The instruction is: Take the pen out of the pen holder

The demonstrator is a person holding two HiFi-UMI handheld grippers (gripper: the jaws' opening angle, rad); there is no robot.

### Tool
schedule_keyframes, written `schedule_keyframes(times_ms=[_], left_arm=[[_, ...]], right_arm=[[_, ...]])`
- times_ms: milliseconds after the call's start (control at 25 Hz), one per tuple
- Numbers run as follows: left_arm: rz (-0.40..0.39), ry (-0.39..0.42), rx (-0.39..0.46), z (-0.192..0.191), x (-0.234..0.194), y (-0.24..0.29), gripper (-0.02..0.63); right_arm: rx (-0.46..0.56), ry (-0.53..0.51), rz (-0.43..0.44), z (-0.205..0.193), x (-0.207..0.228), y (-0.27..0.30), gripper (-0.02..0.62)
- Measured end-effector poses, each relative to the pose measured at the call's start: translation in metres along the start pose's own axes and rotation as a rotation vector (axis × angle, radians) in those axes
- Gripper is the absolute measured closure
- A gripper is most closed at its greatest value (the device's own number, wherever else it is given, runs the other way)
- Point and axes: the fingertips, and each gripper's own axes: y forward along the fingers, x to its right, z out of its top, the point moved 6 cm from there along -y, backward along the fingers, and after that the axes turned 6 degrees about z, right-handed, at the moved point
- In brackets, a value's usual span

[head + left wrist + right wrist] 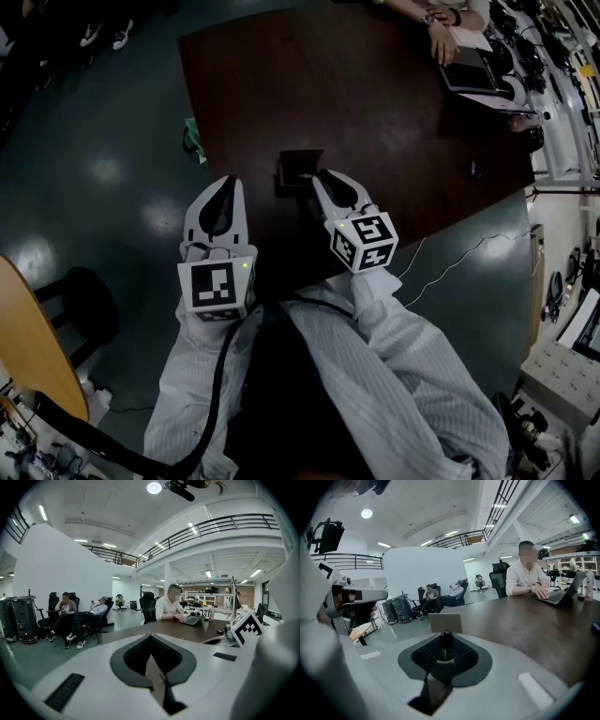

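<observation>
A dark brown table [375, 112] is seen filling the upper middle of the head view. Over its left edge the left gripper [228, 181] is held, its jaws closed together on nothing. The right gripper [319, 178] is set at the centre, just beside the grey pen holder [298, 169]. A black pen [446, 641] is clamped upright between the right jaws, in front of the holder.

One dark brown wooden table [375, 112]; one grey square pen holder [298, 169]; one slim black pen [446, 641]. Two white two-jaw grippers: left gripper [229, 180], right gripper [319, 174]. One open grey laptop [466, 67]. Three seated people [169, 607] [65, 605] [96, 612].
</observation>
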Motion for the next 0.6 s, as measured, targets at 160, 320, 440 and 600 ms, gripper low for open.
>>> schedule_keyframes(times_ms=[160, 320, 440, 600], left_arm=[[-0.013, 0.012, 0.031, 0.017, 0.002, -0.006, 0.601], [-0.012, 0.012, 0.074, 0.032, 0.001, -0.012, 0.601], [-0.011, 0.011, 0.102, 0.044, -0.002, -0.019, 0.601], [-0.029, -0.014, 0.135, 0.058, -0.006, -0.031, 0.601]], right_arm=[[0.055, -0.023, 0.025, 0.027, -0.009, -0.007, 0.532], [0.111, -0.045, 0.081, 0.056, -0.025, -0.02, 0.532], [0.164, -0.066, 0.113, 0.079, -0.042, -0.036, 0.532], [0.229, -0.087, 0.144, 0.105, -0.066, -0.056, 0.532]])
